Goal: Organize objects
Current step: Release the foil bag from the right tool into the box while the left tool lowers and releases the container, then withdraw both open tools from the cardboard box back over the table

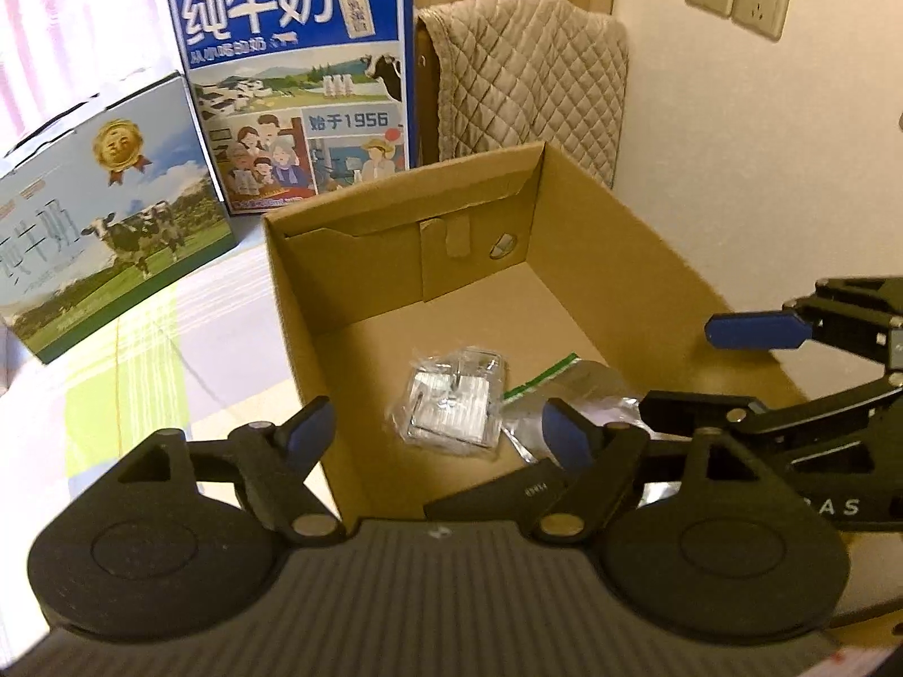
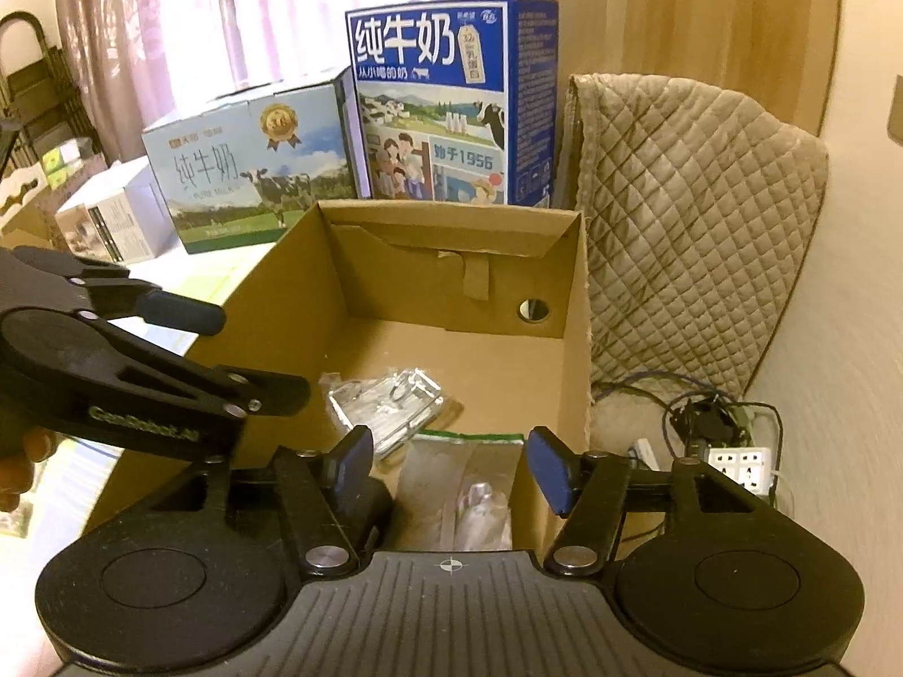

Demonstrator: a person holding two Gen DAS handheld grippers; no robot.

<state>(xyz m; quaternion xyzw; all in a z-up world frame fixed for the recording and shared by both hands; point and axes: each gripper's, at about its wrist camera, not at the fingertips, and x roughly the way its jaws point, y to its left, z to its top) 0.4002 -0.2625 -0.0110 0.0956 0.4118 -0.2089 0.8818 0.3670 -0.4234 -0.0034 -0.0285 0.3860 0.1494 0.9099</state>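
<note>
We hold both grippers over an open cardboard box [image 1: 592, 214] that sits on a checked cloth [image 1: 169, 350]. Our left gripper [image 1: 434, 429] hangs above the box's near left corner with its blue-padded fingers spread wide and nothing between them. Our right gripper [image 2: 451, 462] is also spread apart and empty, poised over the near end of the box; in the left wrist view it reaches in from the right [image 1: 705, 372], its upper blue finger above the box's right wall.

Two things lie on the box floor, both toward the near end. A clear plastic packet [image 1: 451, 406] holding something flat and silvery lies nearer the middle, and a zip bag with a green seal strip [image 2: 468, 485] lies just beside it, directly under the right gripper; the two appear to touch at their edges. What the zip bag contains is too blurred to tell. The far wall of the box has folded flaps and a round hole [image 2: 533, 310].

Behind the box stand two milk cartons: a tall blue one [image 2: 451, 107] upright, and a pale one with a cow picture [image 2: 248, 169] to its left. A quilted cover [image 2: 694, 214] hangs to the right, and a power strip [image 2: 739, 462] with cables lies on the floor beside the box.
</note>
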